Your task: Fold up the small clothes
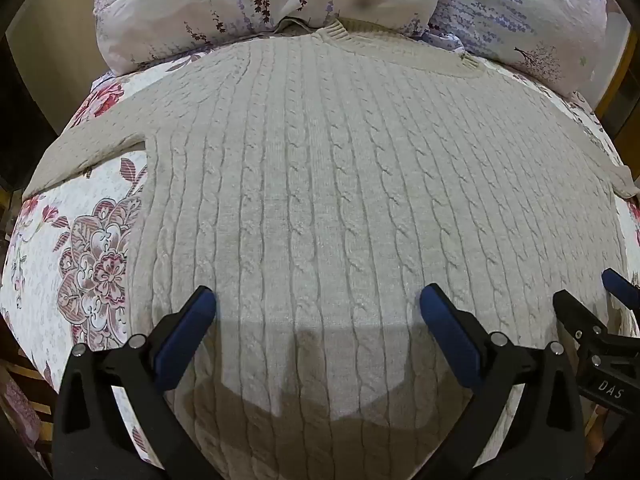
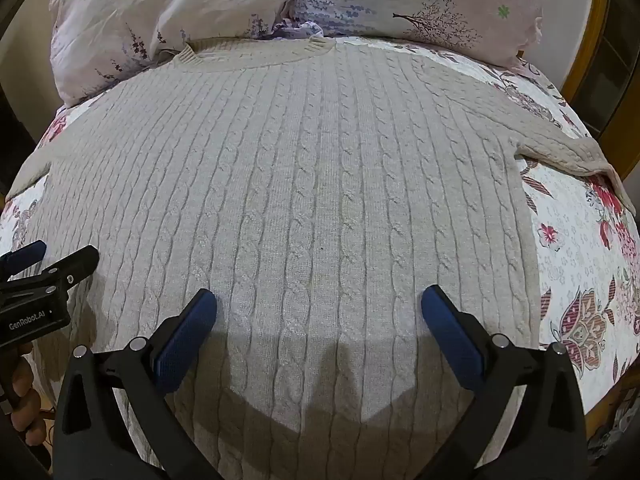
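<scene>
A cream cable-knit sweater (image 1: pixel 320 184) lies flat and spread out on a floral bedspread (image 1: pixel 52 232), neckline at the far end near the pillows. One sleeve (image 1: pixel 92 144) reaches out to the left and the other sleeve (image 2: pixel 568 152) to the right. My left gripper (image 1: pixel 318 304) is open and empty, hovering above the sweater's lower part. My right gripper (image 2: pixel 319 302) is also open and empty above the lower part of the sweater (image 2: pixel 304 184). The right gripper shows at the right edge of the left wrist view (image 1: pixel 592 292). The left gripper shows at the left edge of the right wrist view (image 2: pixel 60 256).
Two floral pillows (image 1: pixel 256 4) (image 2: pixel 420 0) lie at the head of the bed beyond the sweater's collar (image 2: pixel 256 54). Bare bedspread (image 2: pixel 580 264) shows on both sides of the sweater. A wooden bed frame (image 2: pixel 600 32) rises at the right.
</scene>
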Demonstrator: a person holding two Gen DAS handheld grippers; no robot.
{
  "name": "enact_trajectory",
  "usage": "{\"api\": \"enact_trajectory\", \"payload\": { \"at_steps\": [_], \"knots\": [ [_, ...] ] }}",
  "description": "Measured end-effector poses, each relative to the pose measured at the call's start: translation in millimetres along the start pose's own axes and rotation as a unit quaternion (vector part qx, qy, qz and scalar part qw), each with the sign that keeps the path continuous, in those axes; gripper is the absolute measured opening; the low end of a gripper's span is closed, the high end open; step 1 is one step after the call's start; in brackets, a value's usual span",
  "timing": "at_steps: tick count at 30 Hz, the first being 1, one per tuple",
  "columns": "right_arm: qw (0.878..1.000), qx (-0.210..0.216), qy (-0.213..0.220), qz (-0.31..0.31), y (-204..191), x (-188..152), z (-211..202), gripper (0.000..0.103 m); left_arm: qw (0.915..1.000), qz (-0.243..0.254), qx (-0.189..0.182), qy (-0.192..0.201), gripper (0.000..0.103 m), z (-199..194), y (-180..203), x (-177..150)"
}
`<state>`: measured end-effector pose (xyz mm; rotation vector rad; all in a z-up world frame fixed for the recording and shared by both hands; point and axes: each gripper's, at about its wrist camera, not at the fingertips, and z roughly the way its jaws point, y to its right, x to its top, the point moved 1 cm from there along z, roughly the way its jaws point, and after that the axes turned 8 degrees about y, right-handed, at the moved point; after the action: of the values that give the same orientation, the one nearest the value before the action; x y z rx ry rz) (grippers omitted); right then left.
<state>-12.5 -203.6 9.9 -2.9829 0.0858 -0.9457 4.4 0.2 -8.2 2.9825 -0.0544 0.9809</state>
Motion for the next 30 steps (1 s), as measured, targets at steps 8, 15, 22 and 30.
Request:
{"api": "enact_trajectory", "payload": {
  "at_steps": [8, 15, 22, 30],
  "knots": [
    [1.0, 0.0, 0.001, -0.001, 0.2, -0.1, -0.2, 0.102, 1.0, 0.003, 0.004, -0.001, 0.101, 0.0, 0.3, -0.1],
    [1.0, 0.0, 0.001, -0.001, 0.1, -0.3, 0.0, 0.102, 1.0, 0.003, 0.004, 0.001, 0.101, -0.3, 0.5, 0.0],
    [1.0, 0.0, 0.002, -0.001, 0.1, -1.0, -0.3, 0.102, 1.0, 0.004, 0.004, 0.002, 0.101, -1.1, 0.0, -0.5],
    [1.0, 0.0, 0.002, -0.001, 0.4, -1.3, -0.3, 0.102, 1.0, 0.004, 0.004, 0.002, 0.101, -1.2, -0.1, -0.6]
  ]
}}
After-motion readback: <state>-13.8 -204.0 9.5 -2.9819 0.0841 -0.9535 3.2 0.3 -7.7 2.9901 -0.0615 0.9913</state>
